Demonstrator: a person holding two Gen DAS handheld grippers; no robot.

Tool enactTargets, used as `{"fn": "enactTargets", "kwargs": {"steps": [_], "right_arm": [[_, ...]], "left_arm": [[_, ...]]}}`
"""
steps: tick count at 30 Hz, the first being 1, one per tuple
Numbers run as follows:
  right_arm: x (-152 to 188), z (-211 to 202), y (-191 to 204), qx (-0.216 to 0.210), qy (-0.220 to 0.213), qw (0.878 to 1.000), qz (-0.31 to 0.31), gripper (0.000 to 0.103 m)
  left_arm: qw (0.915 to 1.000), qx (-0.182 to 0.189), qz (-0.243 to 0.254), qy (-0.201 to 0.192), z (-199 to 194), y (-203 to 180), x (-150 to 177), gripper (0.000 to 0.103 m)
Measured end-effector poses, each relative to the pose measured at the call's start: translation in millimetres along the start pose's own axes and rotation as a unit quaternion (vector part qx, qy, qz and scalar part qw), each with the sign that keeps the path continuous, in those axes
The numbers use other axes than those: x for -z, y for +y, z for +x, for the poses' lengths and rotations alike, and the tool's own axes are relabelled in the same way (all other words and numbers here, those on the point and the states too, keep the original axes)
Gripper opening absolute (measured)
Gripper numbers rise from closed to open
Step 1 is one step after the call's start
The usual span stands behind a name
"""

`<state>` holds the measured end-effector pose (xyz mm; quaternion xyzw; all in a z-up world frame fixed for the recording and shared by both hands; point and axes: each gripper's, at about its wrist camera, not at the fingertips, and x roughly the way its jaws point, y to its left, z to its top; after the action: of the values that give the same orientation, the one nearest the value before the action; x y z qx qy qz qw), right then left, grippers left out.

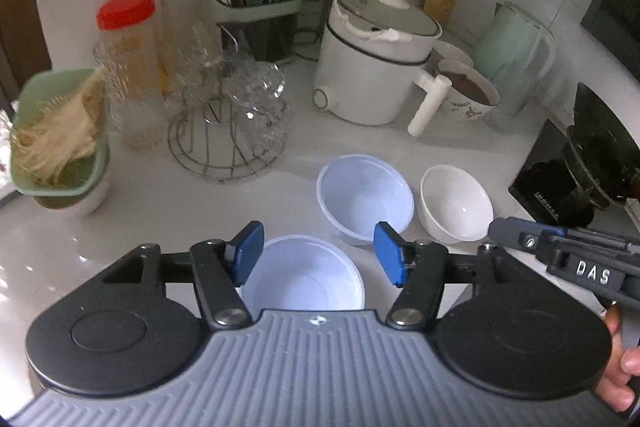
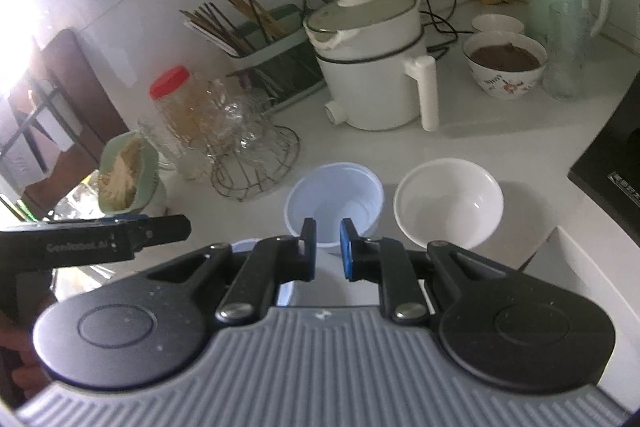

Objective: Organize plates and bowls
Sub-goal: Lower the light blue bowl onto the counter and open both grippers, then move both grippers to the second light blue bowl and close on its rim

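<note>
Three bowls sat on the white worktop (image 1: 132, 211): a near pale-blue bowl (image 1: 304, 275) just below the left tool (image 1: 318, 255), a second pale-blue bowl (image 1: 365, 201) tilted behind it, and a white bowl (image 1: 456, 203) just beside that one on the right, also tipped toward the camera. Left tool stood wide apart, nothing betw. the pads, hovering above the near bowl w/ its rim betw. the two fingers in view. Right tool (image 2: 328, 251) was nearly together, only a narrow gap, holding nothing; it sat in front of the second pale-blue bowl (image 2: 334, 205), w/ the white bowl (image 2: 448, 201) to its right. The blue bowls looked like thin translucent plastic: prob. very light, a bit flexible, walls likely to give if squeezed hard, smooth enough to slip. Best hold, I'd judge, was a pinch on the rim, one pad inside, one outside, moderate force. The white bowl looked glossy ceramic: heavier, stiff, slick, chippable, so a firm rim pinch & gentle set-down. Plastic ones should nest easily; approx. same size.
</note>
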<state>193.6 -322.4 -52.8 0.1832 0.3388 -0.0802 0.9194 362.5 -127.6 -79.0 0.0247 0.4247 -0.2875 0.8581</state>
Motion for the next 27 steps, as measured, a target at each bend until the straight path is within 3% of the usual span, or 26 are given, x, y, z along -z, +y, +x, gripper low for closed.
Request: {"fn": "enactTargets", "kwargs": {"steps": [1,3,19,27], "right_arm": [[0.3,2.7,-1.9,0.001,0.005,1.0,0.004,0.046],[1.3,7.9,-8.1,0.002,0.009,1.0,0.021,0.065],[-4.2,60.4,-46.2,-0.001,0.053,0.987,0.149,0.064],[-7.7,83.7,-52.4,0.006,0.067,0.98,0.188,0.064]], "left_arm": [[1.0,0.0,-0.004,0.003,3.5,2.0,-0.8,0.069],[0.9999,-0.009,-0.001,0.01,11.7,2.9,-3.6,0.07],[0.9986,0.015,-0.005,0.051,64.4,9.9,-32.0,0.07],[0.9964,0.047,-0.013,0.069,91.6,15.4,-46.6,0.07]]}}
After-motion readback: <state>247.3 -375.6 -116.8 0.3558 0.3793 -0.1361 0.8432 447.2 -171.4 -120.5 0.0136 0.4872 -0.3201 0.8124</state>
